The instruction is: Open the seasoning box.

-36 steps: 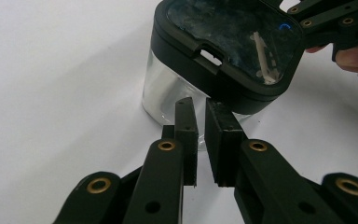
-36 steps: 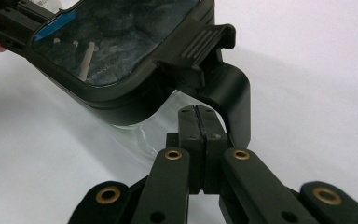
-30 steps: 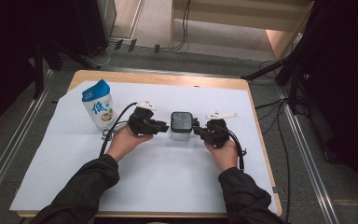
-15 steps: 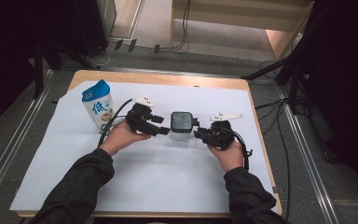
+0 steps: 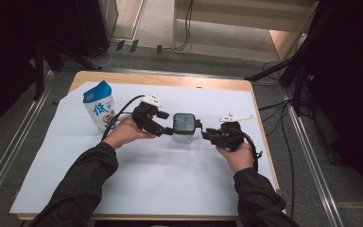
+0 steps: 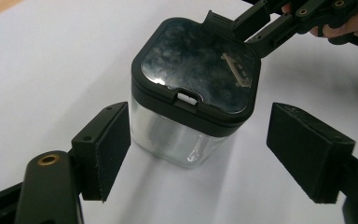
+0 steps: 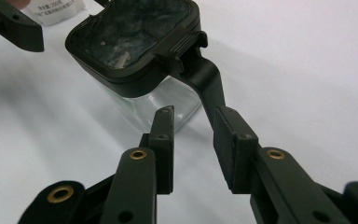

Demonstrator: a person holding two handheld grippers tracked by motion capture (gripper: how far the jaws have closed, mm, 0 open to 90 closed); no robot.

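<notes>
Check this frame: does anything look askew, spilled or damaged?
Nothing stands out. The clear container stands upright on the white sheet with its black lid seated, though the lid's window looks smudged. The pouch stands upright too. No spill shows.

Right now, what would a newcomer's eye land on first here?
Probably the clear square jar with its dark lid at the middle of the white sheet, flanked by the left gripper and right gripper, both open. Next, the blue-topped pouch standing off to the left.

Clear square jar, black lid shut (its latch tab juts to one side), upright on white-covered tabletop, mid-table.
</notes>
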